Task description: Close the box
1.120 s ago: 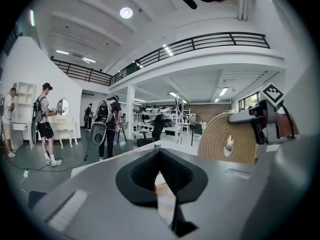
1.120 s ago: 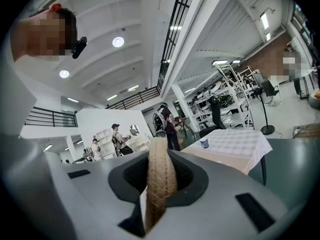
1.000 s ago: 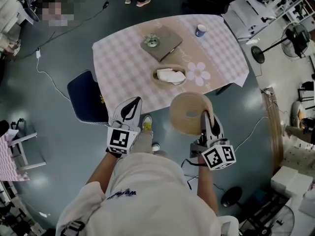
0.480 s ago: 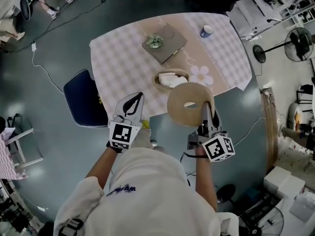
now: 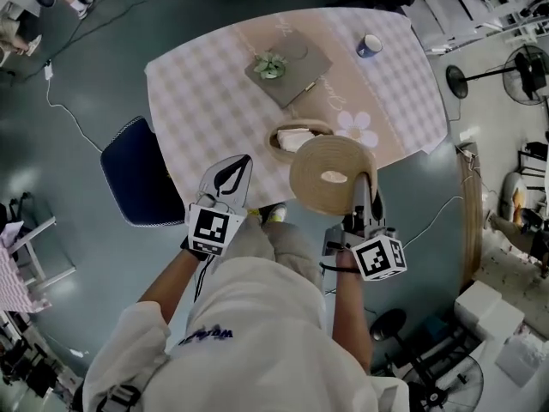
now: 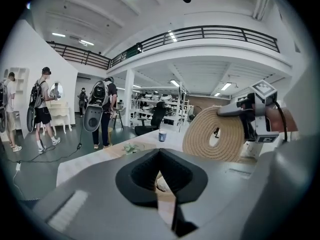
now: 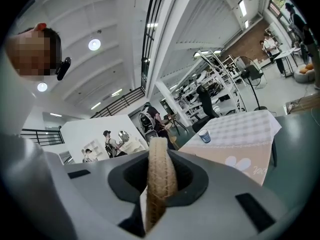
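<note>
Right gripper (image 5: 363, 192) with woven lid (image 5: 312, 169) now nearer box (image 5: 276, 136)

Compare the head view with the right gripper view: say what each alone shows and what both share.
Only the head view: the left gripper, the open oval woven box with white contents, the dark blue chair and flat grey book. Only the right gripper view: the black balcony railing and round ceiling lamps. Both: the round woven lid clamped in the right gripper, the blue cup and the checked tablecloth.
</note>
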Available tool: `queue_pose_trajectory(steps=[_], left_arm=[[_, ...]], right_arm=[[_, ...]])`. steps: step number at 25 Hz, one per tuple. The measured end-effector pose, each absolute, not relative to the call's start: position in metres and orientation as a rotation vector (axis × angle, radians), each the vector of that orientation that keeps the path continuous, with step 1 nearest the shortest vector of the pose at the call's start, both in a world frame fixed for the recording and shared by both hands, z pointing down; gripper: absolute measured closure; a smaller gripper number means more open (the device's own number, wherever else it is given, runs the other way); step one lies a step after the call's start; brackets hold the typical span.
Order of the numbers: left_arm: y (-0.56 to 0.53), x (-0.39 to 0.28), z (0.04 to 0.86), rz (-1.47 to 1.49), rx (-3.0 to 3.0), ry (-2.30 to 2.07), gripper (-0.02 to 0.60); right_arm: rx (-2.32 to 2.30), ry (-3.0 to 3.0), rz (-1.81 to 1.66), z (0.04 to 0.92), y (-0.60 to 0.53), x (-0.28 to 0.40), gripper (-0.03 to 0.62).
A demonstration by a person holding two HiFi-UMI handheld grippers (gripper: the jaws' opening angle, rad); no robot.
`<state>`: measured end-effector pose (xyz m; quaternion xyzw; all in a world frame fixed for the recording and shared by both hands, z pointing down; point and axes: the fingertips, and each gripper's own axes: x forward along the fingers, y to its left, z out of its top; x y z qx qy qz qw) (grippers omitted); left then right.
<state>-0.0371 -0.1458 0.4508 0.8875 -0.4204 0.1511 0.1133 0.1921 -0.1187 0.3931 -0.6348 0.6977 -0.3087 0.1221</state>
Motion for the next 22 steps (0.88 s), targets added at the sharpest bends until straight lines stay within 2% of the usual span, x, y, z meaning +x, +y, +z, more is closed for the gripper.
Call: queue_pose_trajectory(steps=[7, 22], left_arm=[[-0.174, -0.023, 0.483, 0.485, 2.609, -1.258, 0.58], [-0.225, -0.018, 0.538, 0.481, 2.534, -1.365, 0.58]], right_arm=[[-1.844, 1.932, -0.956, 0.45, -0.153, 0.196, 0.534], [-1.768, 1.882, -1.045, 0.508, -0.198, 0.188, 0.534]])
